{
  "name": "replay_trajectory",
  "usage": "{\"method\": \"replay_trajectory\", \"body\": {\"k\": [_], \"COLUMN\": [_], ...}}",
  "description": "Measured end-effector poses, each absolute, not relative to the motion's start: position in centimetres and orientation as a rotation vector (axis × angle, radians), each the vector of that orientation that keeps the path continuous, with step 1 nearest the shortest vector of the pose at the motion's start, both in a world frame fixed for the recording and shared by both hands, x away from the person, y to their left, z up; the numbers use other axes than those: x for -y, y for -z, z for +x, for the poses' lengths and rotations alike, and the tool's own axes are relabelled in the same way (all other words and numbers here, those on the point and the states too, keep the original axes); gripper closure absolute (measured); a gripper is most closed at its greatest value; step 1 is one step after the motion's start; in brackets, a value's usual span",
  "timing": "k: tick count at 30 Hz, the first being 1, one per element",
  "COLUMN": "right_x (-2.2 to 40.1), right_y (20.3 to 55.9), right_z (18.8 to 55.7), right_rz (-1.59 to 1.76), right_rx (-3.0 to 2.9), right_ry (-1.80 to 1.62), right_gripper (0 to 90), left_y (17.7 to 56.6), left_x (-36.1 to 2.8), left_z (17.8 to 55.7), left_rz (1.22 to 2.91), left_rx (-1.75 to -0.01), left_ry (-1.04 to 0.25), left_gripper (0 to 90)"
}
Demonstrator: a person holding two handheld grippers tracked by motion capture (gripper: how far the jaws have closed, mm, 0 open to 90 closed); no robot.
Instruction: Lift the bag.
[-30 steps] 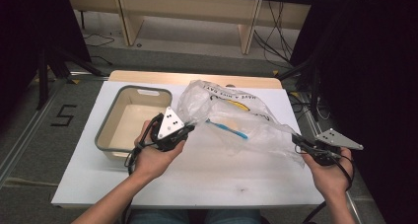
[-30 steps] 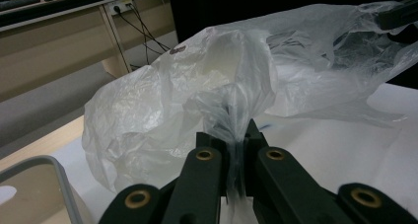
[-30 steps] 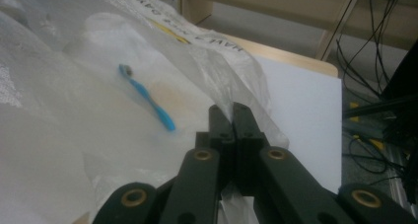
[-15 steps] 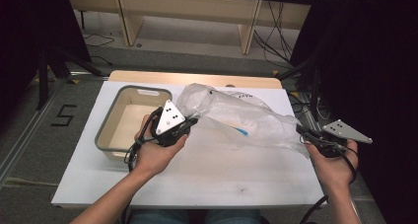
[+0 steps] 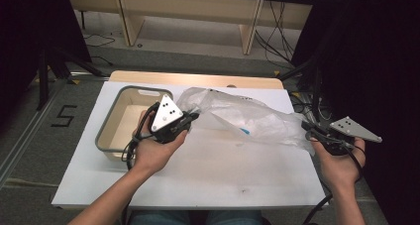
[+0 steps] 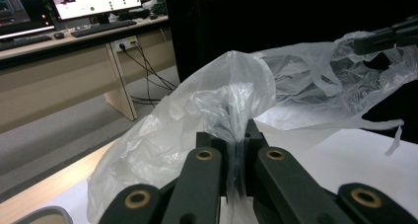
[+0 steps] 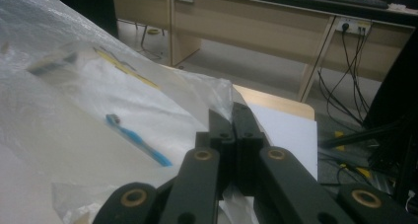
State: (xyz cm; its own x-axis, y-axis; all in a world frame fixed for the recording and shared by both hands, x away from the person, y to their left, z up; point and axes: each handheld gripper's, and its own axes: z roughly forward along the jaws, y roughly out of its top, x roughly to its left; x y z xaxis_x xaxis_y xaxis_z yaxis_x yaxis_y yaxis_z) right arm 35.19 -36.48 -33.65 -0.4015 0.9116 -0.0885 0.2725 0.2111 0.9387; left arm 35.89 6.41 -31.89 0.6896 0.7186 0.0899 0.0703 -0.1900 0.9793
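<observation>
I have one clear, crinkled plastic bag (image 5: 247, 117) stretched across the middle of the high view, off the white table (image 5: 208, 173). My left gripper (image 5: 194, 117), centre-left, is pinching one end of its film; in its own view the plastic is bunched between the pressed-together jaws. My right gripper (image 5: 306, 129), at the right edge, has its jaws closed tight on the other end. So the grasp and lift look done. What is left, I judge, is tipping out the contents, perhaps into the one grey-rimmed beige tub (image 5: 115, 136) at left. Inside the bag I count one blue toothbrush (image 7: 138, 141).
</observation>
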Motion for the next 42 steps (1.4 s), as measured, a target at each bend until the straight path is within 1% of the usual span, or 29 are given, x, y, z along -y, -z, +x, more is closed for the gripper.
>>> {"method": "replay_trajectory", "body": {"k": [13,21,22,25,30,33,37,42], "right_x": [36.0,35.7,35.7,35.6,35.6,35.7,36.0,35.8], "right_y": [32.1,32.4,32.6,33.0,33.2,33.1,32.8,32.2], "right_z": [35.3,35.8,35.8,35.9,35.6,35.2,34.7,34.2], "right_rz": [1.066,1.069,1.074,1.091,1.104,1.097,1.084,1.036], "right_rx": [-1.807,-1.840,-1.847,-1.849,-1.833,-1.818,-1.762,-1.775], "right_ry": [-1.217,-1.213,-1.215,-1.231,-1.294,-1.338,-1.422,-1.464], "right_gripper": [90.0,89.0,87.1,76.4,55.0,45.1,36.9,32.6], "left_y": [30.1,29.7,29.8,30.2,31.1,31.6,32.1,32.7], "left_x": [-6.7,-6.2,-6.1,-5.9,-5.8,-5.8,-5.8,-5.6], "left_z": [35.5,35.8,36.0,36.7,38.0,38.8,39.6,40.2], "left_rz": [1.619,1.603,1.604,1.608,1.630,1.639,1.654,1.672], "left_rx": [-0.624,-0.620,-0.628,-0.648,-0.693,-0.718,-0.747,-0.763], "left_ry": [-0.651,-0.644,-0.641,-0.647,-0.659,-0.669,-0.674,-0.678], "left_gripper": [89.3,89.4,89.3,89.3,89.3,89.4,89.3,89.3]}}
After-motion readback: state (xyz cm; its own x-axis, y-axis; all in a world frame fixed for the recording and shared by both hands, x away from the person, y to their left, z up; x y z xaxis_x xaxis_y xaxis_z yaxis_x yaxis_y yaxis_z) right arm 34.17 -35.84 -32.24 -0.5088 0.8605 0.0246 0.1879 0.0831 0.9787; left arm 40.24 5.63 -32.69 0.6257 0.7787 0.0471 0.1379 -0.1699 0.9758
